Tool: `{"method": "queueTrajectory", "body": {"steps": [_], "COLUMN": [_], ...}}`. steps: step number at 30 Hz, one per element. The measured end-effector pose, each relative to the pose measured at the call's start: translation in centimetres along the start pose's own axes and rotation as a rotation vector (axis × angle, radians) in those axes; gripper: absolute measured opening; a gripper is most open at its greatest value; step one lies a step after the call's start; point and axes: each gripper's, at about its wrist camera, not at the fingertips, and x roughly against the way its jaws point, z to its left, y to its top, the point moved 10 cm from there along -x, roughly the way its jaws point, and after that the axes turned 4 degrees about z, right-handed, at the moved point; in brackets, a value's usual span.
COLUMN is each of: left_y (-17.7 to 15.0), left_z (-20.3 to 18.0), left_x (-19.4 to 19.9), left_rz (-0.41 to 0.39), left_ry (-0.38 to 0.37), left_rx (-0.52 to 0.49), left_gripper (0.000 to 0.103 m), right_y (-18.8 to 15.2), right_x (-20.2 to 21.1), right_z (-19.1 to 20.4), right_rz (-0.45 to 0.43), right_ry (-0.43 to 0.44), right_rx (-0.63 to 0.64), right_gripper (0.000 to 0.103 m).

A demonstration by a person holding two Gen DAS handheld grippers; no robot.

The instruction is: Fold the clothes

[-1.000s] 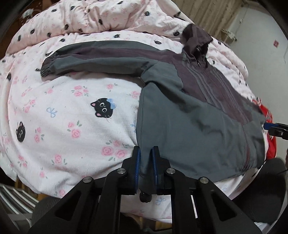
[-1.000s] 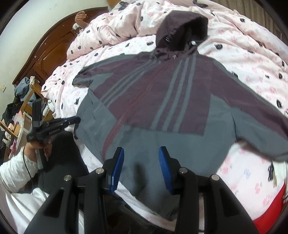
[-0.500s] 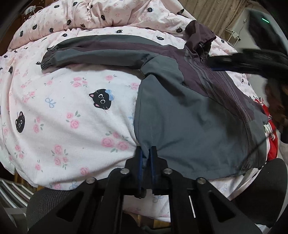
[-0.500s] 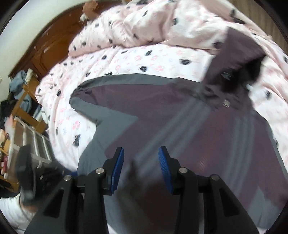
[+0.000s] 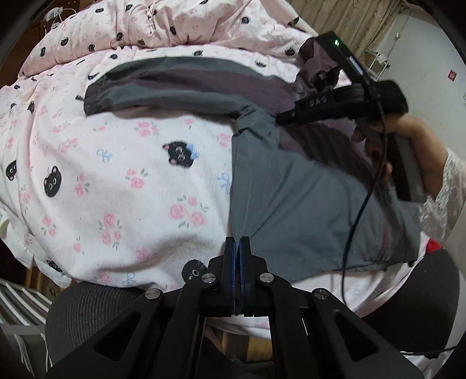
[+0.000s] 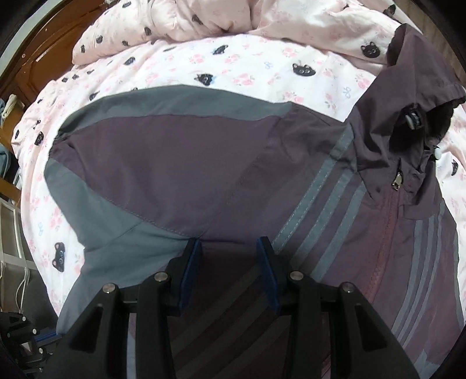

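A grey and purple hooded jacket (image 5: 291,198) lies front up on the pink cat-print bedsheet (image 5: 116,180), one sleeve (image 5: 180,87) stretched out to the left. My left gripper (image 5: 239,247) is shut on the jacket's lower hem corner at the near edge of the bed. My right gripper (image 6: 229,241) stands open just above the chest, by the seam where that sleeve (image 6: 163,157) joins the body; nothing is between its pads. In the left wrist view the right gripper (image 5: 281,119) shows above the same armpit area, held by a hand (image 5: 375,140). The hood (image 6: 407,87) lies at the far right.
A rumpled pink quilt (image 5: 174,26) is heaped along the far side of the bed. A wooden headboard (image 6: 38,58) stands at the back left. A black mesh chair back (image 5: 87,315) is near the bed's edge. A cable (image 5: 358,210) hangs across the jacket. Something red (image 5: 434,247) shows at right.
The left jaws closed fully on the hem corner. The right gripper swept from the hem across the jacket to the sleeve seam and came lower, still open.
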Motion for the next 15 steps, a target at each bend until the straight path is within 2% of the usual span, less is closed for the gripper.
{"method": "queueTrajectory", "body": {"steps": [4,6,9,11,12,15], "left_y": [-0.7,-0.3,2.3,4.9,6.2,10.8], "left_z": [1.5,1.9,1.5,0.6,0.1,-2.5], "left_x": [-1.0,0.4,3.4,5.4,6.3,6.2], "left_rz": [0.041,0.012,-0.098,-0.186,-0.226,-0.273], "left_ry": [0.011,0.015,0.063,0.087,0.097,0.085], "left_rx": [0.075,0.102,0.052,-0.009,-0.040,-0.121], "left_gripper": [0.009,0.013,0.028,0.048,0.051,0.053], "right_y": [0.1,0.2,0.1,0.1,0.1,0.0], "right_x": [0.2,1.6,5.1,7.8,9.0,11.9], "right_z": [0.2,0.4,-0.3,-1.9,-3.2,-8.6], "right_rz": [-0.003,-0.045,-0.166,-0.260,-0.299,-0.389], "right_ry": [-0.018,0.002,0.058,0.068,0.063,0.029], "right_rx": [0.032,0.045,0.048,0.032,0.012,-0.094], "right_gripper": [0.043,0.043,0.046,0.053,0.056,0.060]}}
